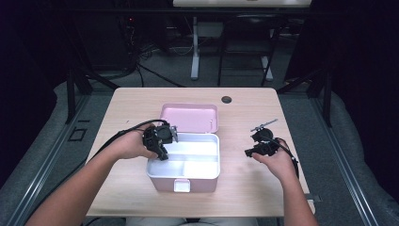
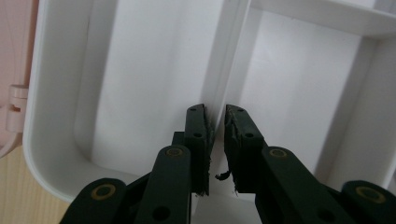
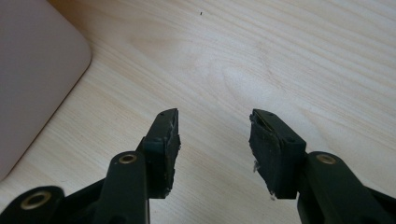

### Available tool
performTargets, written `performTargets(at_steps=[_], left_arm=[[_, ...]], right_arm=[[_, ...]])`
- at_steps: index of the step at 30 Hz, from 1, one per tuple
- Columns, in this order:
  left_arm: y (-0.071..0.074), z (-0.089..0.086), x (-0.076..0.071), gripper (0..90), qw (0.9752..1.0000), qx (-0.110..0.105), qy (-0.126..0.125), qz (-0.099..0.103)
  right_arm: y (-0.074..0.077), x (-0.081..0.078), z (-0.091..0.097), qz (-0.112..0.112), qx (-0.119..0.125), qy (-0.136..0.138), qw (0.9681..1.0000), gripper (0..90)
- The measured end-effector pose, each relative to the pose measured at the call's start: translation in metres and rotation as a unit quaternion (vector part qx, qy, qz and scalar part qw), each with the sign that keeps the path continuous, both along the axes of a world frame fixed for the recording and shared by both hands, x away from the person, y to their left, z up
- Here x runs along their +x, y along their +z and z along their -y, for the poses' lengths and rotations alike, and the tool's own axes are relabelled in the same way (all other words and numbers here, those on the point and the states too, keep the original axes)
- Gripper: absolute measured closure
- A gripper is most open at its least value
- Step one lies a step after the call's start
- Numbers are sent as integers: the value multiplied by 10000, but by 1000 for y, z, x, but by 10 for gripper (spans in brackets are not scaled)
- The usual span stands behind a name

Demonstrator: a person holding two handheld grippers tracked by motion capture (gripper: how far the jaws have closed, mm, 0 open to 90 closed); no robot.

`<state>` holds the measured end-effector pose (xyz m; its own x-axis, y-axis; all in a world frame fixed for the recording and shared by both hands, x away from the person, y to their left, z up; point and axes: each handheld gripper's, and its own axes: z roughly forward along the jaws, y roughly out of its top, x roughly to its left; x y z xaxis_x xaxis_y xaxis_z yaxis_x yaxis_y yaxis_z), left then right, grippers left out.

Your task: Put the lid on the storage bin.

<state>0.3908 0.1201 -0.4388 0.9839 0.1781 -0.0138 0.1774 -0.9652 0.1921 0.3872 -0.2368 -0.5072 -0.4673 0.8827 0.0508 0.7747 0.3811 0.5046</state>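
Observation:
An open pink box [image 1: 184, 181] stands mid-table, its lid [image 1: 189, 117] folded back flat behind it. Inside sits a white tray [image 1: 197, 148] with dividers. My left gripper [image 1: 162, 153] hangs over the tray's left end, pointing down into it. In the left gripper view the gripper [image 2: 218, 113] has a narrow gap between its jaws, which straddle a white divider wall [image 2: 223, 60] of the tray [image 2: 140, 79] without clamping it. My right gripper [image 1: 251, 150] rests to the right of the box, low over bare wood. Its jaws [image 3: 214, 135] stand apart with nothing between them, and a pink box corner [image 3: 32, 79] lies to their left.
A round cable hole [image 1: 226, 99] sits near the wooden table's [image 1: 131, 108] far edge. Beyond it are desk legs [image 1: 194, 52] and cables on the floor. Black frame rails run along both sides of the table.

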Motion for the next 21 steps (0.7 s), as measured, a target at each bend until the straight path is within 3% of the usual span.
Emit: performTargets(at_steps=[8, 12, 16, 21], left_arm=[[-4, -16, -4, 783, 9979, -572, 268, 108], [-6, -22, -5, 798, 9952, -867, 431, 133], [-7, -24, -7, 804, 9945, -925, 449, 215], [-7, -23, -8, 802, 9944, -910, 473, 264]], right_arm=[[2, 4, -5, 29, 103, 41, 9999, 528], [6, 9, -12, 135, 404, 103, 9990, 538], [16, 18, -21, 266, 571, 183, 9978, 551], [31, 33, -30, 377, 972, 81, 9945, 581]])
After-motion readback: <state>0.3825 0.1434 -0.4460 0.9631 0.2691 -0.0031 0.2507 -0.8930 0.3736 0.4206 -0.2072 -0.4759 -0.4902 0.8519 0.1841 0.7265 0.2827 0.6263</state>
